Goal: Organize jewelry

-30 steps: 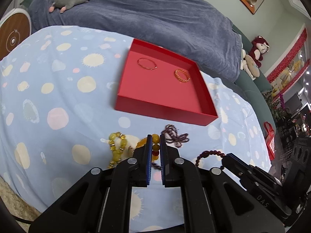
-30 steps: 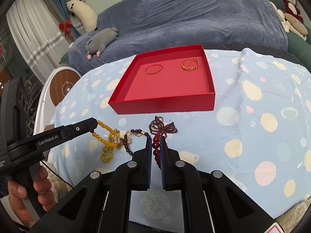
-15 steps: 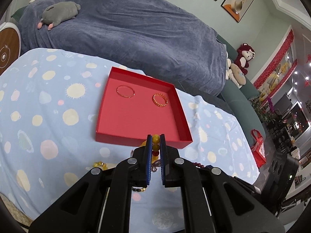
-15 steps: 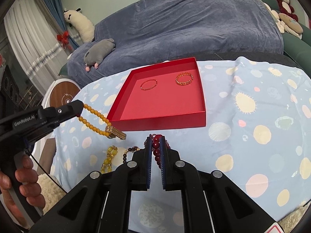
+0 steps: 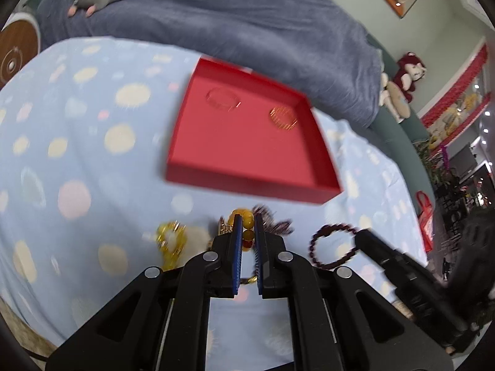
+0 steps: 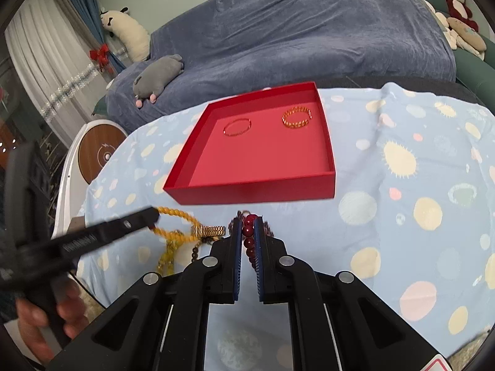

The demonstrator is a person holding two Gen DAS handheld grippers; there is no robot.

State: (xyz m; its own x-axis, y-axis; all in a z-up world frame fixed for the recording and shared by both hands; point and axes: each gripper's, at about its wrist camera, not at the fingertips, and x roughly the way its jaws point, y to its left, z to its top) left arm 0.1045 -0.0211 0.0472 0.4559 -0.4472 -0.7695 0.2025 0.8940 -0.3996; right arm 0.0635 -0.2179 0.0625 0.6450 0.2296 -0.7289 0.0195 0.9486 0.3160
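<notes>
A red tray (image 6: 253, 187) (image 5: 247, 182) lies on the spotted blue cloth and holds a thin red-gold bangle (image 6: 237, 127) and a gold bead bracelet (image 6: 297, 117). My left gripper (image 5: 246, 225) is shut on an amber bead bracelet (image 5: 244, 216), seen hanging from it in the right wrist view (image 6: 176, 215). My right gripper (image 6: 248, 228) is shut on a dark red bead bracelet (image 6: 249, 238), which hangs as a loop in the left wrist view (image 5: 332, 245). Both are in front of the tray's near wall.
A yellow bead bracelet (image 5: 171, 238) and a dark purple bead bracelet (image 5: 275, 219) lie on the cloth near the tray. A blue-covered sofa (image 6: 294, 31) with a grey plush toy (image 6: 157, 77) stands behind. A round white and wood stool (image 6: 99, 151) is at the left.
The left view is now blurred from motion. The left gripper with the amber bracelet has dropped lower and closer to the cloth; the right gripper still holds the red bracelet, slightly nearer the tray.
</notes>
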